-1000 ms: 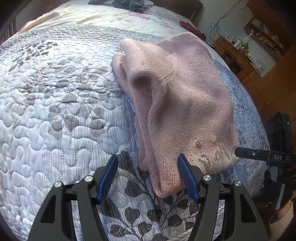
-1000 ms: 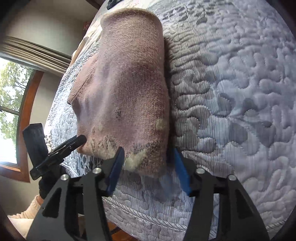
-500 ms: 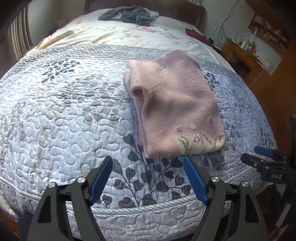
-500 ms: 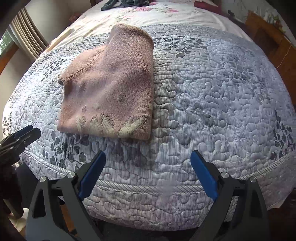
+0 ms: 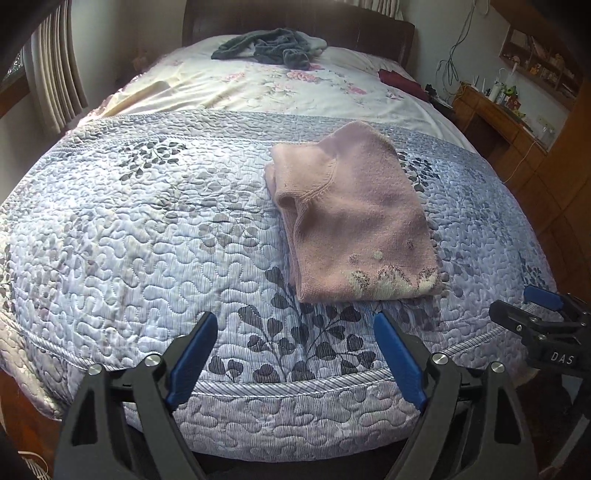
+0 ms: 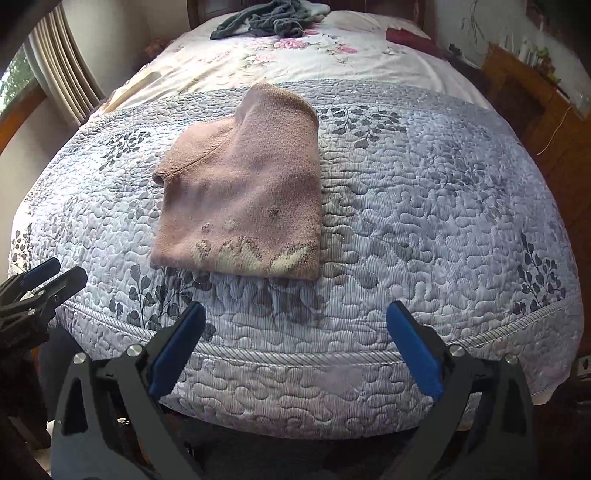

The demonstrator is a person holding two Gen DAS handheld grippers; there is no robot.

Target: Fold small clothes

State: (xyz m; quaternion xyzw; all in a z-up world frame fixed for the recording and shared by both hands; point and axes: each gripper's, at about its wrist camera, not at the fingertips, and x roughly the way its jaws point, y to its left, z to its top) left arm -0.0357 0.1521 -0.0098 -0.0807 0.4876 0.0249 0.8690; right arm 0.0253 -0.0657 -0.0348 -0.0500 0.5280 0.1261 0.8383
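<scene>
Bedroom light falls from a window with curtains (image 5: 55, 74) on the left side, and my two cameras look over a bed covered by a grey-blue quilted bedspread (image 5: 147, 240) with dark leaf prints. Behind it I see a white sheet with pink flowers (image 5: 280, 88), a dark wooden headboard (image 5: 295, 26) and a heap of grey clothes (image 5: 273, 46) near the pillows. On the right stands a wooden desk (image 5: 498, 114) with small things on it that I cannot identify.

The pink knitted sweater (image 5: 354, 218) lies folded on the bedspread, toward the foot of the bed. Its collar opening points to the left, and the hem with a pale and dark pattern is on the edge nearest to me. It lies flat and nothing touches it.

My left gripper (image 5: 295, 354) hovers over the foot edge of the bed, just in front of the sweater's hem and apart from it. Its blue pads (image 5: 192, 358) stand wide from each other and hold nothing. My right gripper (image 6: 297, 349) is in a similar place, also over the foot edge, with the sweater ahead and a little to the left; its blue pads (image 6: 415, 350) are spread wide too, with nothing between them. In the left view, the right gripper appears at the right border; in the right view, the left gripper appears at the left border.
</scene>
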